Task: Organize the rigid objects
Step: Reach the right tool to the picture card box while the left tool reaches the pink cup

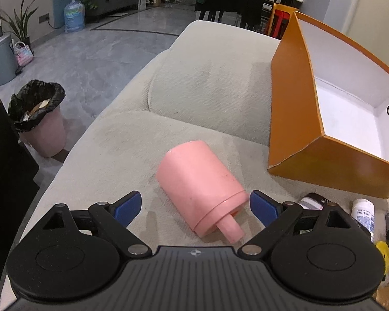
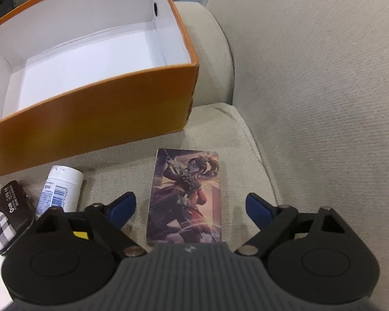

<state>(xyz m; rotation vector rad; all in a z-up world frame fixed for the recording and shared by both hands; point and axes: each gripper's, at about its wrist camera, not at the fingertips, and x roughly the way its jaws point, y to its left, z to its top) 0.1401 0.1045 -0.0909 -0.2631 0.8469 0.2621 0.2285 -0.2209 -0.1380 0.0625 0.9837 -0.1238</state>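
Orange box (image 2: 90,114) open, white inside.

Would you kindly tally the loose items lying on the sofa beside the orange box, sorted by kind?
Pink plastic cylindrical container: 1
White plastic bottle with blue label: 1
Illustrated rectangular card box: 1
Plaid-patterned case with dark lid: 1
Total: 4

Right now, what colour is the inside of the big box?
White inside the box, orange outside; right wrist view.
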